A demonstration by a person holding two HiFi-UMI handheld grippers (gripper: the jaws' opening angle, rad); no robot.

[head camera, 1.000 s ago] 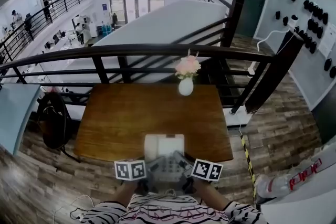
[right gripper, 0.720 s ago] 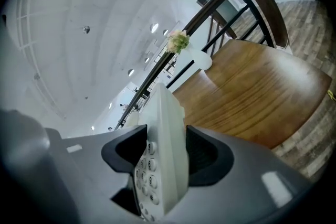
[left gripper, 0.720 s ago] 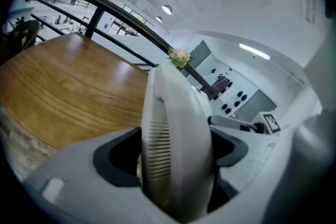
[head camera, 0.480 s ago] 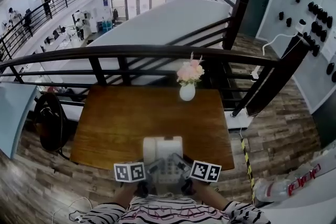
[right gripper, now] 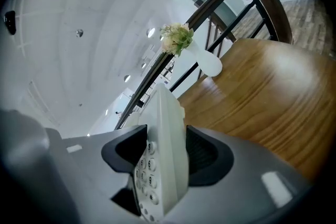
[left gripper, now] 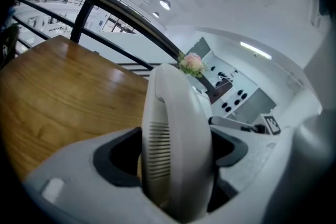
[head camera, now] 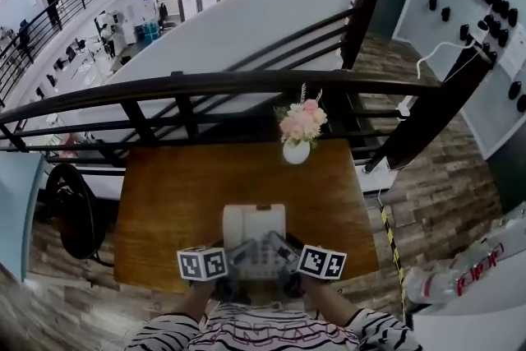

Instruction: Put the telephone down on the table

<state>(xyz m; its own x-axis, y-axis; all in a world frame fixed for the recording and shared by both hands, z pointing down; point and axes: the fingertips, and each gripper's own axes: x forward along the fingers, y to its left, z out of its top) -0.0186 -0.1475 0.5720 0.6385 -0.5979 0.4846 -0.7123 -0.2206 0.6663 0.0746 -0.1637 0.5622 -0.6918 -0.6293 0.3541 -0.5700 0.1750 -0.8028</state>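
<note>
A white telephone (head camera: 255, 226) hangs above the near part of the brown wooden table (head camera: 181, 193), carried between both grippers. My left gripper (head camera: 233, 257) is shut on its left side, where the handset (left gripper: 176, 113) fills the gap between the dark jaws in the left gripper view. Over on the keypad side (right gripper: 152, 165), my right gripper (head camera: 284, 256) is shut on it as well. Whether the telephone's base touches the tabletop is hidden by the grippers.
A white vase with pink flowers (head camera: 297, 145) stands at the table's far edge, right of centre. Behind it runs a dark railing (head camera: 205, 82) over a drop to a lower floor. A dark backpack (head camera: 70, 210) sits on the floor left of the table.
Both grippers and the telephone have moved forward together, from the table's near edge to further over the tabletop. The grip on the telephone is unchanged.
</note>
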